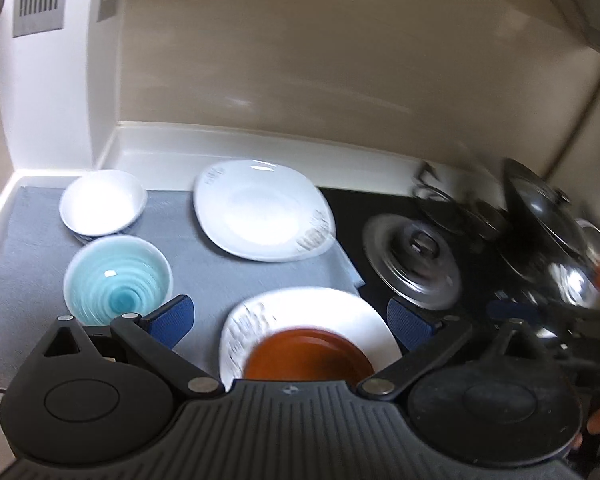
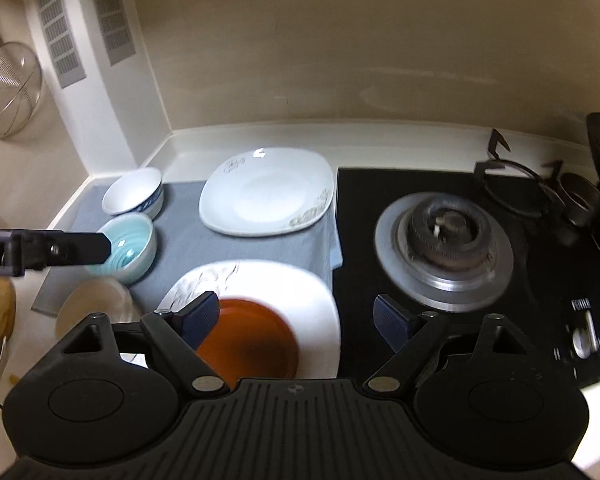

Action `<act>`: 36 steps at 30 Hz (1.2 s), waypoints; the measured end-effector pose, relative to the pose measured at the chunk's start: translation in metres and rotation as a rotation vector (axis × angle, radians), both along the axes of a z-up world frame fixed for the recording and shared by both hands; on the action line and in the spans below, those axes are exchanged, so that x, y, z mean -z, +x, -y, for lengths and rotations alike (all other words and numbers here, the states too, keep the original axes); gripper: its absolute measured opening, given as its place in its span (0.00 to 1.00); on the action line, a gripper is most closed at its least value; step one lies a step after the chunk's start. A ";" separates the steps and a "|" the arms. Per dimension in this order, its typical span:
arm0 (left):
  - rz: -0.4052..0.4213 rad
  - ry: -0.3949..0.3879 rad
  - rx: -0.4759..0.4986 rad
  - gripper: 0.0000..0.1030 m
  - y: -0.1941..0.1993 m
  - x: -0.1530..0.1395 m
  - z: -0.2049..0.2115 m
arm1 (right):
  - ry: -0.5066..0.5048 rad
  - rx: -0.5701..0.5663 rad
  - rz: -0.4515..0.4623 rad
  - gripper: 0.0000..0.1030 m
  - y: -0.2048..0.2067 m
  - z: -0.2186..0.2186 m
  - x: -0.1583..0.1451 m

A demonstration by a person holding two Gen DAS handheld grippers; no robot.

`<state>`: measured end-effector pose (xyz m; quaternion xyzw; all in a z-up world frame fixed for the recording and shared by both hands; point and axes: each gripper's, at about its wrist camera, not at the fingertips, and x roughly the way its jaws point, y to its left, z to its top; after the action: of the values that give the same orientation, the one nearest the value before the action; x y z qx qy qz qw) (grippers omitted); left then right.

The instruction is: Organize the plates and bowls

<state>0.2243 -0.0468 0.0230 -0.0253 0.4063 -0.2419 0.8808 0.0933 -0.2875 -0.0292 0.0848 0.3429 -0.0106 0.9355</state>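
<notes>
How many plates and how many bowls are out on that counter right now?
Plates: 3 (far white plate, near white plate, brown plate)
Bowls: 2 (white bowl, teal bowl)
Total: 5

A mat [image 2: 188,240] lay on the surface [image 2: 188,152], in the corner to the left of the stove [image 2: 520,280]. On the mat, at the back left, one bowl [image 2: 134,194] stood on a small dish [image 1: 82,236]; just in front of it stood a second bowl [image 2: 130,248]. To the right of them, at the back of the mat, lay a plate [image 2: 266,192]. In front of this plate lay another plate [image 2: 312,300], and a smaller plate [image 2: 252,340] rested on it. The burner [image 2: 444,248] was on the stove, to the right of the plates, with a pot [image 1: 544,224] further right
</notes>
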 end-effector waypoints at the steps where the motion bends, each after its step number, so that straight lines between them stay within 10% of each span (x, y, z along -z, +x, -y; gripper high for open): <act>1: -0.008 0.006 -0.020 1.00 0.009 0.000 0.004 | 0.004 -0.009 0.007 0.84 0.009 0.006 0.001; 25: -0.215 0.062 -0.314 1.00 0.212 0.091 0.079 | 0.158 -0.056 -0.053 0.83 0.249 0.095 0.080; 36: -0.276 0.077 -0.374 1.00 0.255 0.125 0.077 | 0.211 -0.075 -0.121 0.65 0.297 0.094 0.111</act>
<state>0.4793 -0.1237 -0.1020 -0.0994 0.5202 -0.0532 0.8466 0.3907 -0.3810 -0.1399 0.1692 0.4007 0.0554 0.8988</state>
